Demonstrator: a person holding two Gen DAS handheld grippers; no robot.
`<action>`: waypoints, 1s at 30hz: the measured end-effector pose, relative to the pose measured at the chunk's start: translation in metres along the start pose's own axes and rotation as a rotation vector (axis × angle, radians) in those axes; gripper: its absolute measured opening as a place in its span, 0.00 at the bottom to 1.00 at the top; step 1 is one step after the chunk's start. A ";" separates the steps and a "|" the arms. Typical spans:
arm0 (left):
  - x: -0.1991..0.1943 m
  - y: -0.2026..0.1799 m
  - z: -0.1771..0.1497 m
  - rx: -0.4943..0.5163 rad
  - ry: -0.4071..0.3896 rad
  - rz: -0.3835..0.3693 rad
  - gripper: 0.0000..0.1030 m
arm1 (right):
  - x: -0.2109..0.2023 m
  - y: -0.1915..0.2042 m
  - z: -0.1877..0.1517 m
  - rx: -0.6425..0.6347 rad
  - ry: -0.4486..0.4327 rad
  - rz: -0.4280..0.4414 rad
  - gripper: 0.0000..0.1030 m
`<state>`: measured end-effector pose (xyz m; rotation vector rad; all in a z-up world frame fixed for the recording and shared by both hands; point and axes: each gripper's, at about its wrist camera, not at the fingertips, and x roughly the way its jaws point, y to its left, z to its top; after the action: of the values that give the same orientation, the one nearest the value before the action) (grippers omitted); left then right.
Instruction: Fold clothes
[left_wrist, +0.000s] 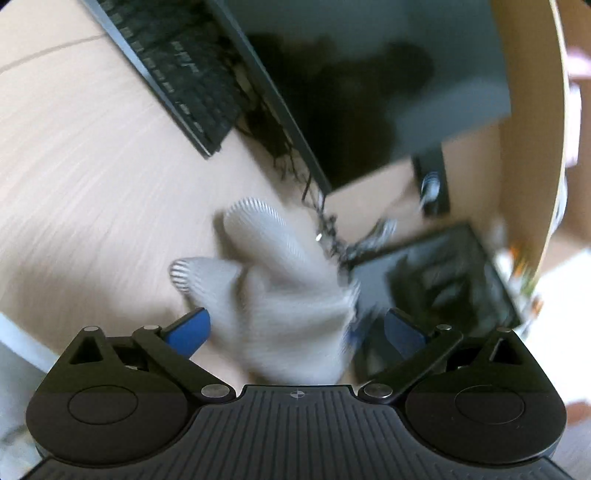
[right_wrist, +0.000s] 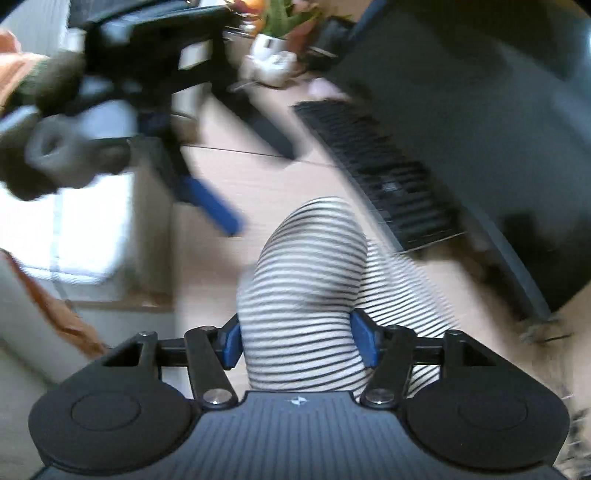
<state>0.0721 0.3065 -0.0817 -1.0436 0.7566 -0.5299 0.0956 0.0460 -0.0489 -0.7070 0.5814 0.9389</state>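
Left gripper (left_wrist: 297, 328) wide open, blue pads clear of the cloth; nothing held. Striped garment (left_wrist: 280, 295) bunched on the desk (left_wrist: 81, 177) just ahead of it, between the spread fingers but untouched, two rounded lobes pointing to the far left. Left view only: keyboard (left_wrist: 177, 74) far left, dark monitor (left_wrist: 369, 92) behind, cable tangle (left_wrist: 284, 155) at its foot, a second dark screen (left_wrist: 443, 280) near right. Right gripper (right_wrist: 295, 341) closed on the garment (right_wrist: 306, 288), both pads pressed into a thick striped roll bulging up between them. Right view only: left gripper (right_wrist: 207, 199) seen from outside at upper left, one blue finger pointing down toward the desk (right_wrist: 229, 173), gloved hand (right_wrist: 48, 147) on its handle; potted plant (right_wrist: 280, 22) at the far edge. Heavy motion blur in both views.
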 end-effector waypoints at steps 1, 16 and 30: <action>0.004 -0.001 0.002 -0.024 0.007 0.010 1.00 | -0.001 0.003 0.002 0.021 0.004 0.048 0.60; 0.071 -0.007 0.011 0.106 0.215 0.274 1.00 | -0.081 -0.149 -0.098 1.067 -0.060 -0.032 0.78; 0.147 -0.065 0.026 0.300 0.231 0.087 0.99 | -0.055 -0.144 -0.071 0.717 -0.163 -0.025 0.52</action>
<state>0.1832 0.1896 -0.0595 -0.6747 0.8903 -0.6734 0.1846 -0.0937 -0.0143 0.0058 0.7041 0.6853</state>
